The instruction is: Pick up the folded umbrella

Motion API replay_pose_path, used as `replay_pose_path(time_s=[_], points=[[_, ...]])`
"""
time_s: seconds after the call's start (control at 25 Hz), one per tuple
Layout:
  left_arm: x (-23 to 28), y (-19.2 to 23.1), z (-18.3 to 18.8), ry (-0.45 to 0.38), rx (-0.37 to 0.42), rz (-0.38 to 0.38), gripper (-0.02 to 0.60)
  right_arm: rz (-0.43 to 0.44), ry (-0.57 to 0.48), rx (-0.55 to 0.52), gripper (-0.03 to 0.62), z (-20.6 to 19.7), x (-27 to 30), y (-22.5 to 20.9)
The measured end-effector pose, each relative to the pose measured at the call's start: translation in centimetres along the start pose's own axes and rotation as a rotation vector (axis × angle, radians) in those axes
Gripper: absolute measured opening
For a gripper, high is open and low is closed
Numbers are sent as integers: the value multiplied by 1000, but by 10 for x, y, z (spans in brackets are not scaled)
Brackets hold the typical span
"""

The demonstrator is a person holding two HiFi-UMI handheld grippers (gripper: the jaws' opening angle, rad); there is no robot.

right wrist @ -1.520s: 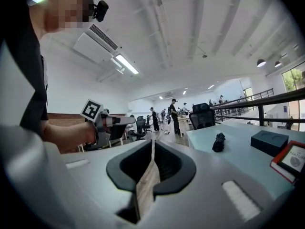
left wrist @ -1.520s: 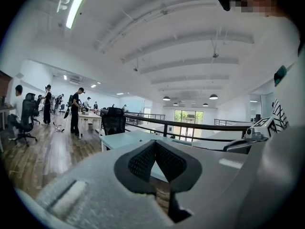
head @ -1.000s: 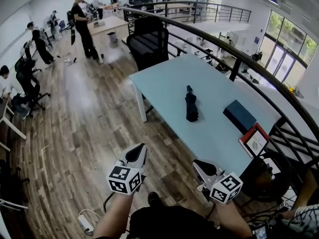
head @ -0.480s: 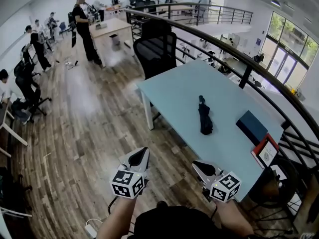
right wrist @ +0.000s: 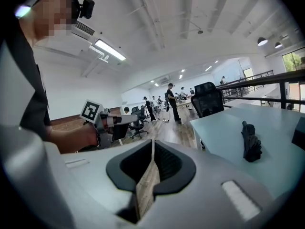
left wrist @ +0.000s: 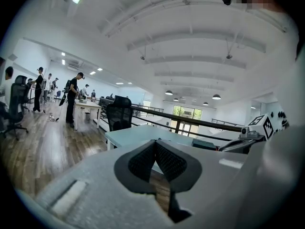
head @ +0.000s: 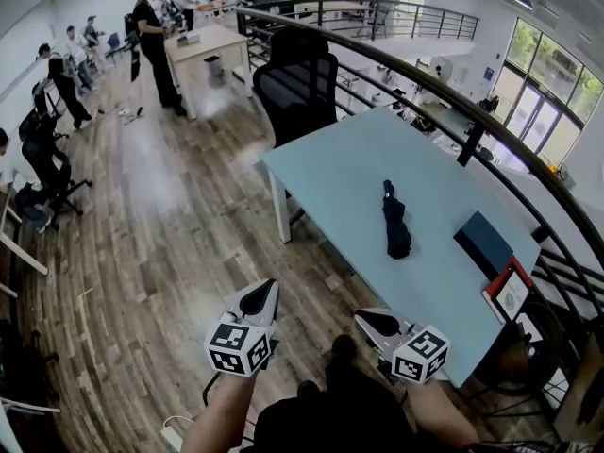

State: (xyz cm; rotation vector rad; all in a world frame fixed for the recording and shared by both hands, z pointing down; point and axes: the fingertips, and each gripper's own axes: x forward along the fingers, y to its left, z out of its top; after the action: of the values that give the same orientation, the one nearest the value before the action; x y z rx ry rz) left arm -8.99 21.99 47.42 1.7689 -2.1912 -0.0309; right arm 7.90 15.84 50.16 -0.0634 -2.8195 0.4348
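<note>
Umbrella [head: 395,223], folded and black, lies right of centre in the head view on the pale blue table [head: 330,163]. Left gripper [head: 261,293] and right gripper [head: 368,319] sit at lower centre, beside the table's near edge and well apart from it. Both jaw pairs are closed together, holding nothing.

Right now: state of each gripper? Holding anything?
Left gripper: closed, fingers together, empty.
Right gripper: closed, empty.
Black folded umbrella: lying on the pale blue table, untouched.
</note>
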Motion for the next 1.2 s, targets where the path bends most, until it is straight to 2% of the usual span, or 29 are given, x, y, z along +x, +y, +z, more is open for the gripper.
replay_pose_path(time_s=[0.28, 0.6, 0.88, 1.2], points=[[34, 15, 3, 21, 1, 8, 6, 5, 3, 20, 17, 10, 27, -40], [126, 36, 40, 21, 36, -3, 6, 11, -42, 28, 17, 52, 70, -121], [223, 26, 67, 66, 87, -57, 6, -34, -82, 69, 17, 84, 77, -212], [329, -1, 81, 118, 132, -142, 6, -143, -143, 146, 6, 98, 67, -315]])
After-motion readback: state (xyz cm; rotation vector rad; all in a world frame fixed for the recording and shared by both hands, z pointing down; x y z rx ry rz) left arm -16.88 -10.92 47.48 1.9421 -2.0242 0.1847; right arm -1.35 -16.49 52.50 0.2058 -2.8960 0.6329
